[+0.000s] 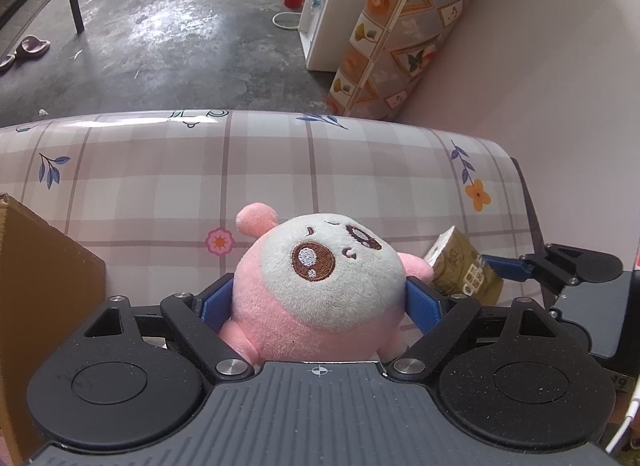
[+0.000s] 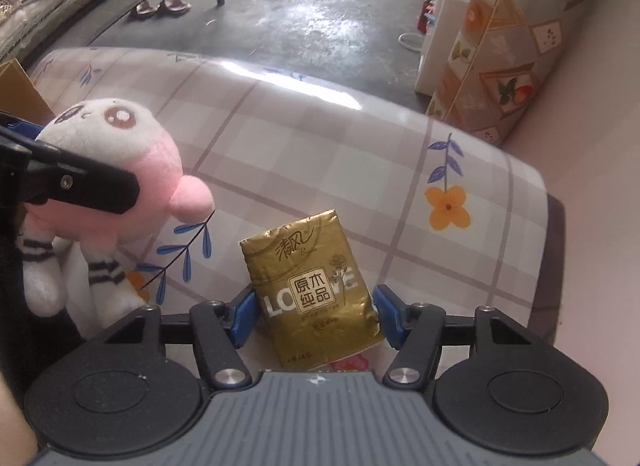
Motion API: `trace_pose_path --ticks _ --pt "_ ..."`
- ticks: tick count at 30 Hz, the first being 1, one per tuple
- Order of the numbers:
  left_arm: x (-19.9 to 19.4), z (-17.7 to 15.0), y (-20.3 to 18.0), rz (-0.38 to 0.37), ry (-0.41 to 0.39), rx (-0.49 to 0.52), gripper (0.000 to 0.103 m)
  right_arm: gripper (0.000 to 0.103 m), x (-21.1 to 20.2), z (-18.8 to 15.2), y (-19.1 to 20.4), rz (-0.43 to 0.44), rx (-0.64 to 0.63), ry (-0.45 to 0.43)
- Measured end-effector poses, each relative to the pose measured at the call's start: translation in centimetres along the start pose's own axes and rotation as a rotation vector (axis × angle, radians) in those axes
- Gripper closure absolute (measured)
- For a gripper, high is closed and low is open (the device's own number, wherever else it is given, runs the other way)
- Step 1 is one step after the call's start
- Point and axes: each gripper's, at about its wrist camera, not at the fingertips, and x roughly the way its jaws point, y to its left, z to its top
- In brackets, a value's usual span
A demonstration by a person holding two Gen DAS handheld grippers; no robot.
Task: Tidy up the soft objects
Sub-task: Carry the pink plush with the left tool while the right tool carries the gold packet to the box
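My left gripper (image 1: 320,300) has the round pink-and-white plush toy with embroidered brown eyes (image 1: 320,278) clamped between its blue pads, jaws spread wide around the soft body, the face turned up and away from me. In the right wrist view the toy (image 2: 120,153) hangs clear of the table, its white striped legs dangling.

My right gripper (image 2: 314,316) stands about half open over the gold foil tissue packet with a printed label (image 2: 312,294), which lies on the glossy checked tablecloth with blue leaf and orange flower prints (image 2: 360,169). The packet sits between the blue pads; I cannot tell whether they press on it.

A brown cardboard box (image 1: 44,286) stands at the left of the plush toy.
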Motion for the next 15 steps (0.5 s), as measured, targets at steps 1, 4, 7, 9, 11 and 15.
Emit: trace_pose_path --ticks 1,4,7,9,11,15 --pt "-0.3 -0.1 0.0 -0.003 -0.003 -0.003 0.016 0.040 -0.4 -0.1 0.1 -0.004 -0.004 -0.012" --pt "-1.8 -0.3 -0.2 -0.025 -0.025 -0.013 0.016 0.040 -2.0 -0.2 -0.4 -0.006 0.023 -0.051" --pt "-4.3 -0.8 -0.7 -0.039 -0.057 0.005 0.016 0.040 -4.6 -0.3 -0.7 -0.008 0.061 -0.112" --pt "-6.7 -1.4 -1.1 -0.056 -0.089 0.032 0.016 0.040 -7.1 -0.6 -0.5 -0.007 0.089 -0.172" --pt "-9.3 -2.3 -1.4 -0.066 -0.129 0.067 0.016 0.040 -10.0 -1.2 -0.1 0.003 0.104 -0.245" --pt "-14.4 -4.8 -0.8 -0.088 -0.189 0.090 0.016 0.040 -16.2 -4.0 1.1 0.046 0.127 -0.396"
